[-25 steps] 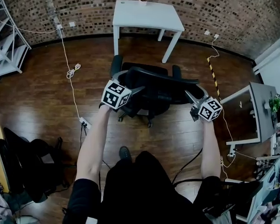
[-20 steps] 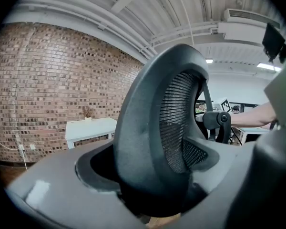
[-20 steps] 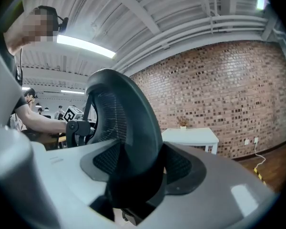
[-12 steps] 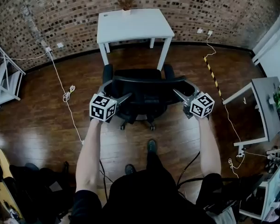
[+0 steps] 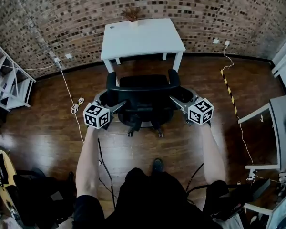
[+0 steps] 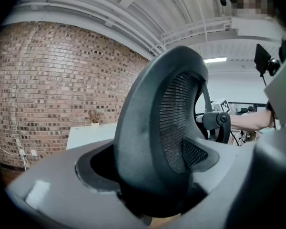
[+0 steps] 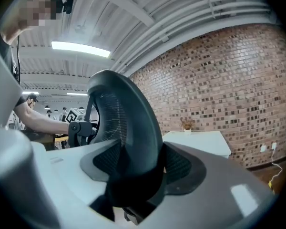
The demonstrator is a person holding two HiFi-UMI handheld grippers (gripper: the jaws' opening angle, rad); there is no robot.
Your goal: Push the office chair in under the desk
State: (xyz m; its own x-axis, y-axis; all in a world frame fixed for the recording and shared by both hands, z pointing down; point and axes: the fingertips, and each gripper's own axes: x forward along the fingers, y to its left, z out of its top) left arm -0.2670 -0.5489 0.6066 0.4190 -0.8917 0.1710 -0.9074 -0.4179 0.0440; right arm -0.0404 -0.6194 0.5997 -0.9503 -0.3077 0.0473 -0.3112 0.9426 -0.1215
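My left gripper (image 5: 117, 107) and right gripper (image 5: 176, 102), jaws wide, each clamp an edge of the office chair (image 5: 143, 95) backrest; desk (image 5: 142, 38) just ahead. Uneven pushing could swing an armrest (image 5: 174, 78) into a desk leg (image 5: 178, 61)

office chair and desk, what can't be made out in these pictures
- Head view: most of the office chair's base is hidden under its backrest; only a few casters show.
- Both gripper views: seat and base are blocked by the backrest up close.
- Plant on the desk: too small to identify.
- Grey table: cut off by the head view's right edge.
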